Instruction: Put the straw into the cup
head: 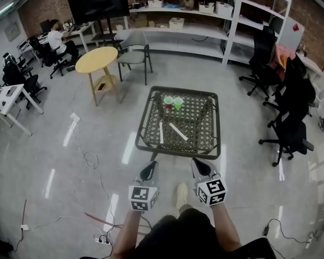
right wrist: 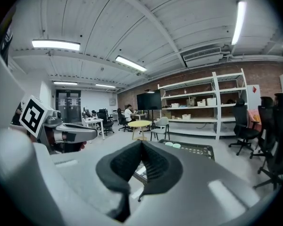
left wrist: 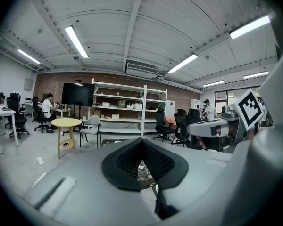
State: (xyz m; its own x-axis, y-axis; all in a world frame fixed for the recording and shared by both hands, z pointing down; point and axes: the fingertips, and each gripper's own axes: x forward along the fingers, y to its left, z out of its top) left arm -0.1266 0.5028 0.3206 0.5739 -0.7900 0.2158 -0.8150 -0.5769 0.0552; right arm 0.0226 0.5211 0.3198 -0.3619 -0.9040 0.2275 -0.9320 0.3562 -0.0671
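A low dark wicker table [head: 200,144] stands ahead of me in the head view. At its far side a red cup [head: 168,101] and a green cup [head: 178,102] stand side by side. Two white straws [head: 161,132] [head: 178,131] lie flat on its middle. My left gripper [head: 149,170] and right gripper [head: 201,167] hover short of the table's near edge, both shut and empty. In the left gripper view the jaws [left wrist: 142,147] meet with nothing between them. The right gripper view shows its jaws [right wrist: 141,149] shut too, with the cups [right wrist: 173,145] beyond.
A yellow round table [head: 96,59] and a grey chair [head: 134,55] stand at the back left. Black office chairs [head: 291,128] line the right side. Cables [head: 92,161] trail over the floor at the left. White shelves [head: 205,15] fill the back wall.
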